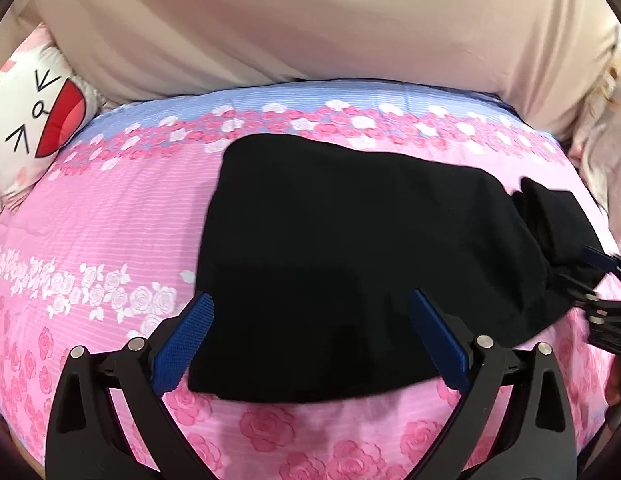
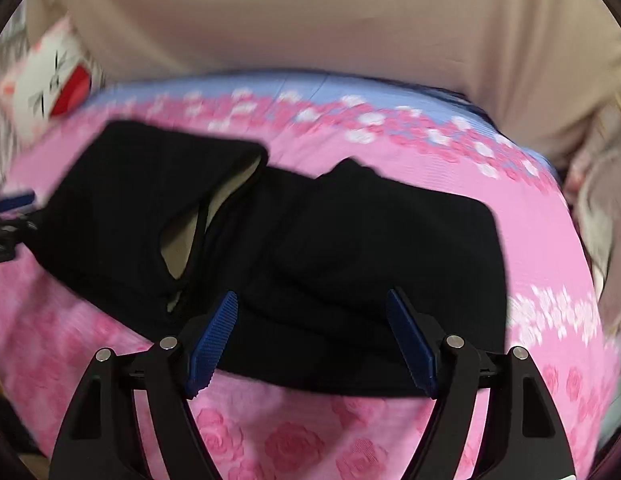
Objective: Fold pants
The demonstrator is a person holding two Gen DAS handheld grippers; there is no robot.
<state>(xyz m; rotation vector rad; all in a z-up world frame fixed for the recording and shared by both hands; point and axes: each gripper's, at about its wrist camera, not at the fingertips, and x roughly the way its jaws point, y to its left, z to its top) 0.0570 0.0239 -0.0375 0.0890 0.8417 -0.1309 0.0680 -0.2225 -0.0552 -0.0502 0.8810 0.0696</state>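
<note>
Clearly both sets of fingers gape wide, holding nothing: left gripper (image 1: 310,338) and right gripper (image 2: 312,338) hover at the near edge of the black pants (image 1: 350,248), lying just ahead on the bed (image 1: 110,220), probably lining up a fold.

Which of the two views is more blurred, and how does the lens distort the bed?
Right wrist view: clearly more blurred, the roses on the bedspread and the cartoon pillow smeared. Left wrist view: mostly sharp, with blur only at the right edge around the right claw. Both views: fisheye bulges the bed into a dome; black pants show almost no detail.
</note>
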